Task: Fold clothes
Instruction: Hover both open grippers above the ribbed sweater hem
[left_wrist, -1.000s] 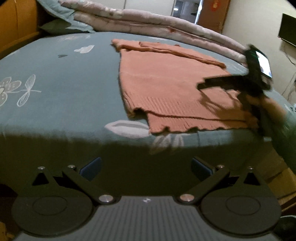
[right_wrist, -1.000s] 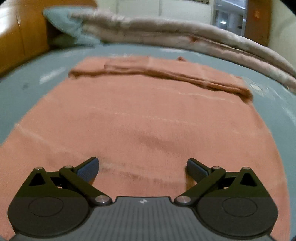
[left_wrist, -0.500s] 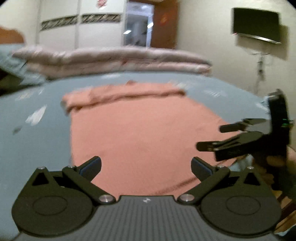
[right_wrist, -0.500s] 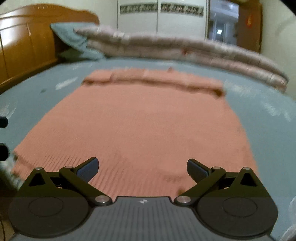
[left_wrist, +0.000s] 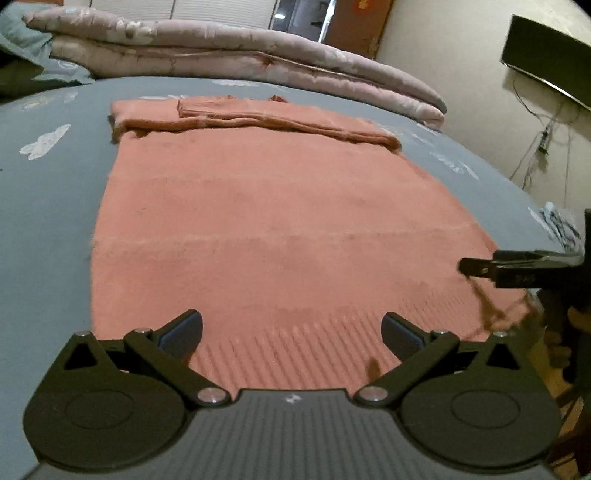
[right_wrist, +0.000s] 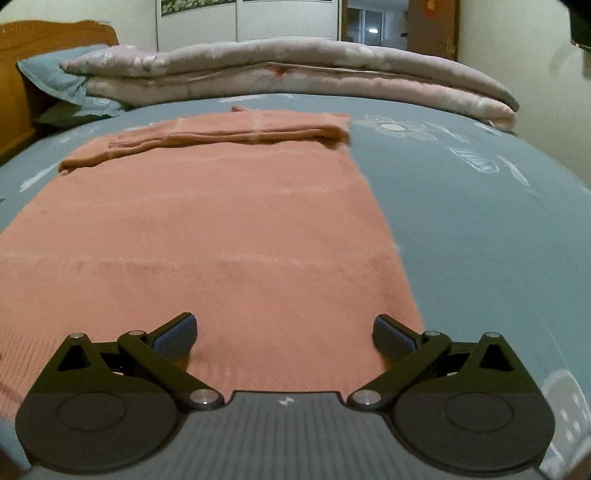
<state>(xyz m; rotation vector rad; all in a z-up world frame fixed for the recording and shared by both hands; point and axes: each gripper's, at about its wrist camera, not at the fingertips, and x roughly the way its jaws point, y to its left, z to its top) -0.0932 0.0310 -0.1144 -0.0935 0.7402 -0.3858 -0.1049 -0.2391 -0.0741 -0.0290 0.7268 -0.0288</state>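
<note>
- Salmon-orange knit sweater (left_wrist: 280, 229) lies flat on the bed (left_wrist: 48, 206), on a grey-blue sheet with white flower prints.
- Ribbed hem at the near edge, just in front of both cameras; sleeves (left_wrist: 258, 118) folded across the far end into a narrow band.
- Same sweater in right wrist view (right_wrist: 207, 240): its right edge runs down the frame's middle-right, bare sheet (right_wrist: 480, 221) beyond.
- Left gripper (left_wrist: 291, 328): released, jaws spread wide, nothing between them, low over the hem near its left part. Whether the pads touch the fabric cannot be told.
- Right gripper (right_wrist: 284, 332): also released, jaws wide apart, over the hem at the sweater's right corner; the right finger sits about at the fabric edge.
- In the left wrist view the right gripper (left_wrist: 517, 267) shows side-on at the right frame edge, its dark fingers pointing left over the sweater's near right corner, casting a shadow on the knit there; a bit of the person's hand (left_wrist: 580, 317) below it, blurred.
- Folded pinkish quilt (right_wrist: 295, 70) stacked along the far side of the bed, well apart from the sweater.
- Blue-grey pillow (right_wrist: 51, 74) at far left by the wooden headboard (right_wrist: 14, 92).
- Dark wall-mounted screen (left_wrist: 546, 59) upper right, cables hanging under it.
- Closet doors and an open doorway in the background.
</note>
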